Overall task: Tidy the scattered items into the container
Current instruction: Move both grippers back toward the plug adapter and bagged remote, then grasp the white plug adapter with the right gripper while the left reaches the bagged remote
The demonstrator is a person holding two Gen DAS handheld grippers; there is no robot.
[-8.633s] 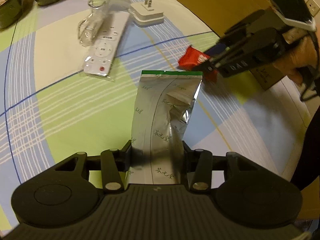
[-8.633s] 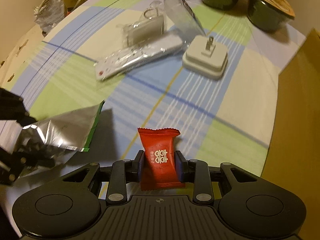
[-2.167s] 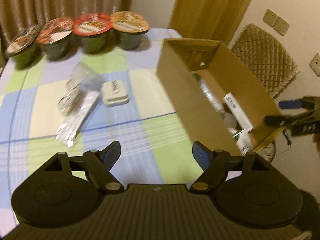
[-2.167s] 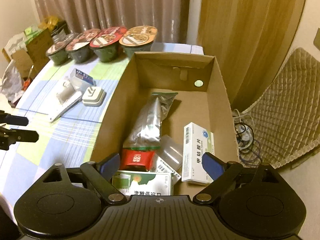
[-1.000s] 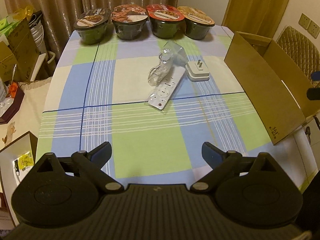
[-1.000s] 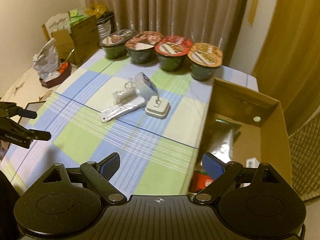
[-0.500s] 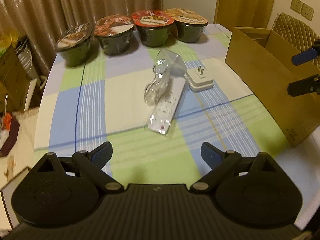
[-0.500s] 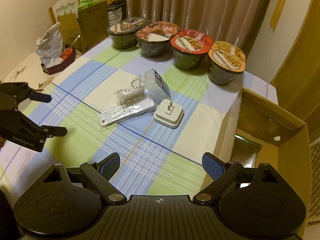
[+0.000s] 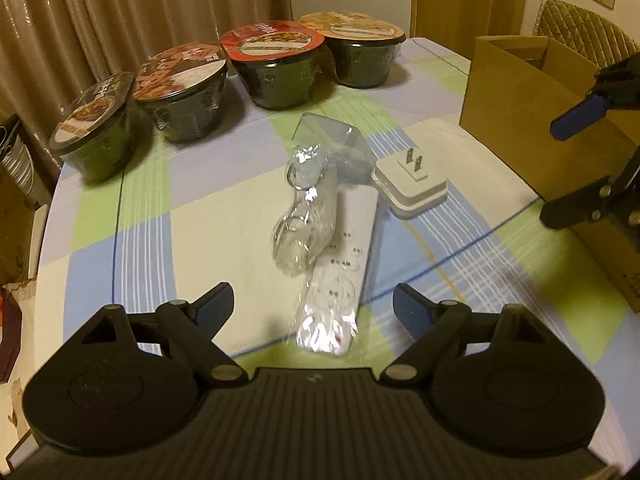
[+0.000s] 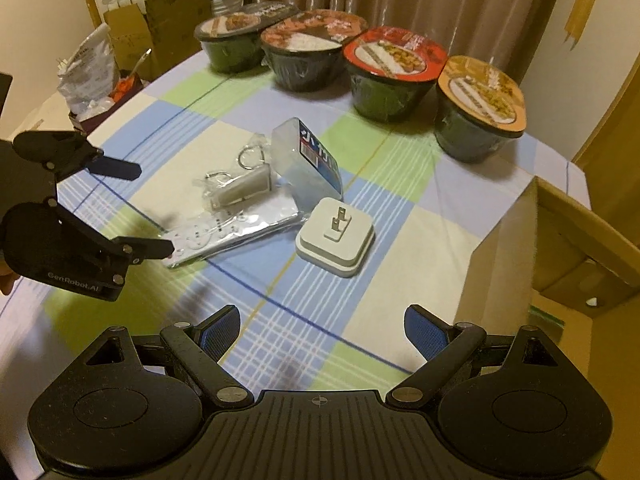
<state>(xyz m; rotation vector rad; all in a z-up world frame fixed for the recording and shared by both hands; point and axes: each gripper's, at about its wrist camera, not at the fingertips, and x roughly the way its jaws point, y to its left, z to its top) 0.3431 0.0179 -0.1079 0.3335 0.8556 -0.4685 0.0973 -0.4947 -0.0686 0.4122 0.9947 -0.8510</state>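
A white remote in a clear sleeve (image 9: 340, 276) (image 10: 232, 236) lies mid-table. On it rests a clear bag holding a keyring item (image 9: 306, 208) (image 10: 240, 188). A clear plastic box (image 9: 336, 140) (image 10: 308, 160) leans behind them, and a white plug adapter (image 9: 414, 184) (image 10: 336, 236) sits to the right. The cardboard box (image 9: 520, 100) (image 10: 520, 248) stands at the table's right edge. My left gripper (image 9: 314, 306) (image 10: 148, 208) is open, its fingers either side of the remote's near end. My right gripper (image 10: 322, 326) (image 9: 560, 164) is open and empty, short of the adapter and beside the box.
Several lidded instant-noodle bowls (image 9: 276, 64) (image 10: 392, 76) line the back of the checked tablecloth (image 10: 400, 184). Curtains hang behind them. A quilted chair (image 9: 580, 20) stands past the box. Cardboard boxes and a bag (image 10: 88, 76) sit off the table's left side.
Both grippers have come lower and closer to the cluster of items. The left one now frames the remote's near end, and both stay open.
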